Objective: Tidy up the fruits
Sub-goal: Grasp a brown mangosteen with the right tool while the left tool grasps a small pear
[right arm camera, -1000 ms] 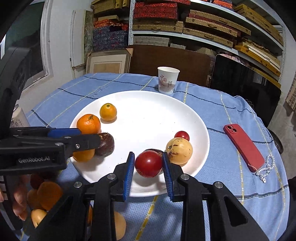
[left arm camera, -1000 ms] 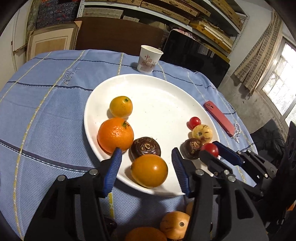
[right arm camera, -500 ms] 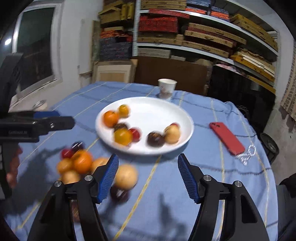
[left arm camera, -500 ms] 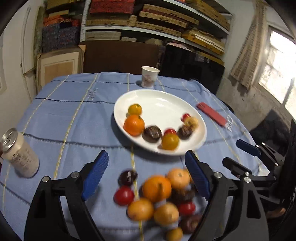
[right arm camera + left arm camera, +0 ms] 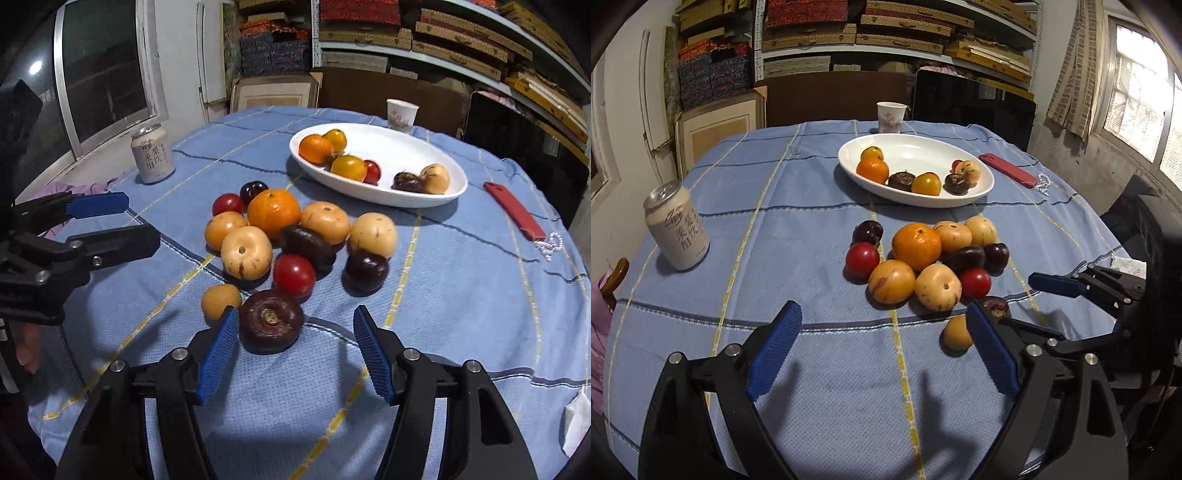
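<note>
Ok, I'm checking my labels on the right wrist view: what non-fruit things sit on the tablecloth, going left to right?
Drink can → white plate → paper cup → red phone → bead bracelet

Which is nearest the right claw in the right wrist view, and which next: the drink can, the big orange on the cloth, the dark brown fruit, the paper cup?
1. Dark brown fruit, between the claw's fingers.
2. Big orange, mid-pile.
3. Drink can, far left.
4. Paper cup, behind the plate.
</note>
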The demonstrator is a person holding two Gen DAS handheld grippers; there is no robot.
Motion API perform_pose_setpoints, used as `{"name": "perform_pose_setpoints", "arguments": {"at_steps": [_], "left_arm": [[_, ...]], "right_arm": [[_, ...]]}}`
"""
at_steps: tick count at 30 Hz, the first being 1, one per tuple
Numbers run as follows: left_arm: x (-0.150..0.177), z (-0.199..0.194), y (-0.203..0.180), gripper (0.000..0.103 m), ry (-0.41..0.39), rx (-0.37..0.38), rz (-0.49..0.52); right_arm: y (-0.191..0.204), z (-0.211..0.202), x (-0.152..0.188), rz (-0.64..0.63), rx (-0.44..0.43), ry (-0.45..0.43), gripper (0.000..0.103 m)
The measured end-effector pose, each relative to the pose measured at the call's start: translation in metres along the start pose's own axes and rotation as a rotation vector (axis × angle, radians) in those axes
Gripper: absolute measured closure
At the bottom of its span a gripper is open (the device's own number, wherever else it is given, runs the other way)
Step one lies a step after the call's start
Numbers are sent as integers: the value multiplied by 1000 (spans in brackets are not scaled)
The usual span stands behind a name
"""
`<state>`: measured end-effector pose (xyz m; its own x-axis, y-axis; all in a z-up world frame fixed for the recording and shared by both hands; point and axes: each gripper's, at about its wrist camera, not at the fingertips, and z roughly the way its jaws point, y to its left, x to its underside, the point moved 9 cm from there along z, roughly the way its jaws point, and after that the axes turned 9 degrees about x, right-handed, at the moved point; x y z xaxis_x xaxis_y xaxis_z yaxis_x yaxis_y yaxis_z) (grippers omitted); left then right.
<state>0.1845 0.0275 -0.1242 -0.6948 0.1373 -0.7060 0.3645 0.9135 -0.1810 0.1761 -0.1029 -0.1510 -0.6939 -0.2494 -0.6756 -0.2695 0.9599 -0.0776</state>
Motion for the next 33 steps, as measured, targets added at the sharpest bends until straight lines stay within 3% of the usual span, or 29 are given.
{"name": "perform_pose_setpoints", "arguments": {"at_steps": [8,10,14,20,27,32,33], "left_arm": [[-1,-2,6,15,0,-7,-3],[0,-2,6,15,1,-8,0],[0,-2,1,15,3,-2,11],[4,8,-29,15,25,14,98],[15,50,-59,15,95,-13,172],[22,75,-50,15,165,-45,123],[22,76,-48,26,167,-46,116]], "right_arm": [[12,17,-1,-17,10,41,47],[18,20,2,-24,-17,63,60],[14,13,4,-13,9,49,60],[-18,-36,12,97,77,-62,60],[-45,-67,41,183,94,-70,60],[-46,-73,46,183,93,-81,60],[-46,-73,45,183,91,-83,60]]}}
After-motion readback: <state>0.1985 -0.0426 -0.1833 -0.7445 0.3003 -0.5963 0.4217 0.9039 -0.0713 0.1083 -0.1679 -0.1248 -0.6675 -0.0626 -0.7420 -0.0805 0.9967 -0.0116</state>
